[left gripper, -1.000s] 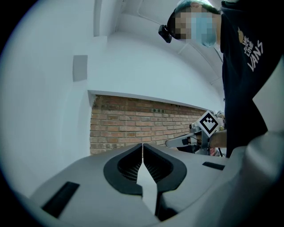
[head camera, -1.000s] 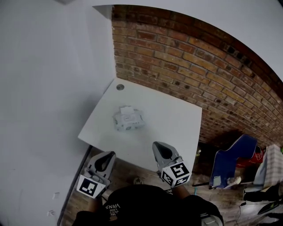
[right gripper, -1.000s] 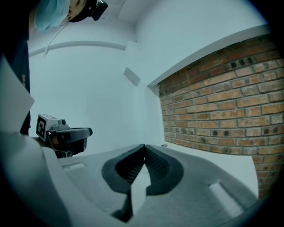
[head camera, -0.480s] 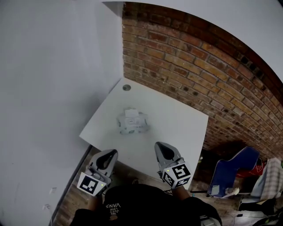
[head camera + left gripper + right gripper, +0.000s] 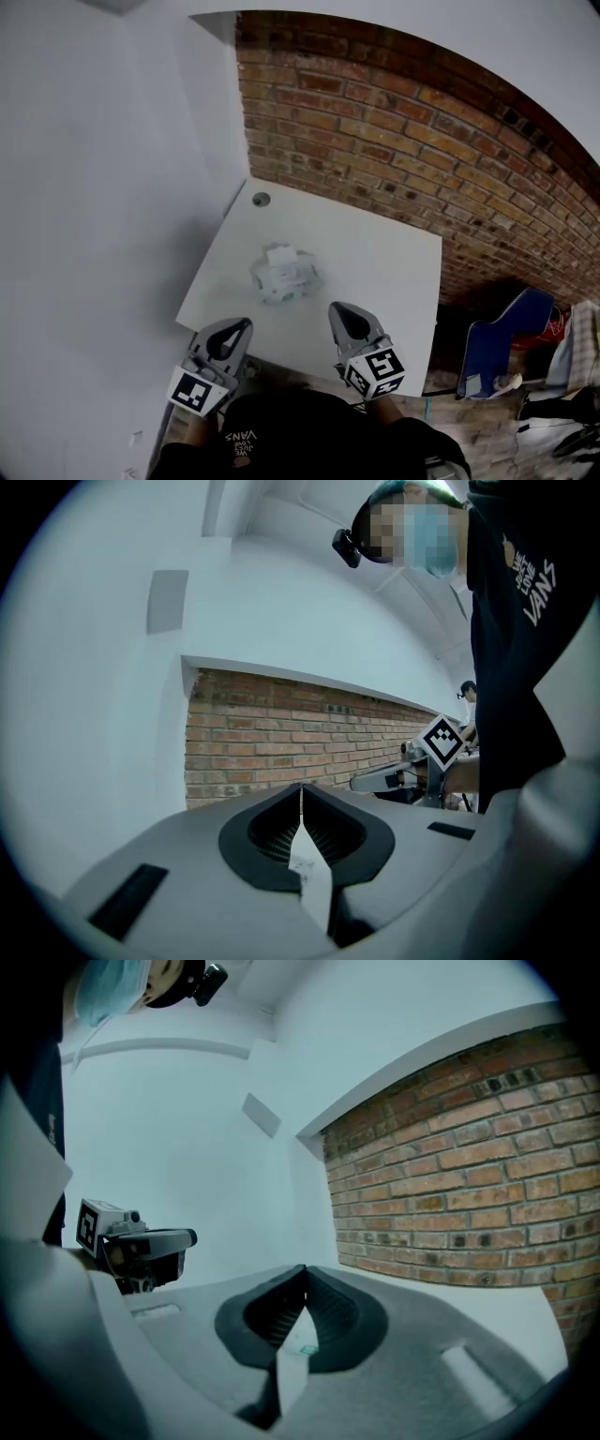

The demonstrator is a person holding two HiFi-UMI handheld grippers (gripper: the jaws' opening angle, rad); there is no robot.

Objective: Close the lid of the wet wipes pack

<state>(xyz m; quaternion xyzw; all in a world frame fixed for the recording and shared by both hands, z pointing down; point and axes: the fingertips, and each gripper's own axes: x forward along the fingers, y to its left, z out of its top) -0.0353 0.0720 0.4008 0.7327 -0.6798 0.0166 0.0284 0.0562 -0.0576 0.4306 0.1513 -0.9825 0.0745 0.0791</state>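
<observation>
The white soft wet wipes pack (image 5: 284, 272) lies near the middle of the white square desk (image 5: 384, 267), with bare surface all round it. The left gripper (image 5: 239, 324) and right gripper (image 5: 336, 308) hover at the desk's near edge, fingers (image 5: 272, 829) pressed together on nothing.

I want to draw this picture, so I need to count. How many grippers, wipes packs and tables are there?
grippers: 2 (left gripper, right gripper)
wet wipes pack: 1
table: 1
Total: 4
</observation>
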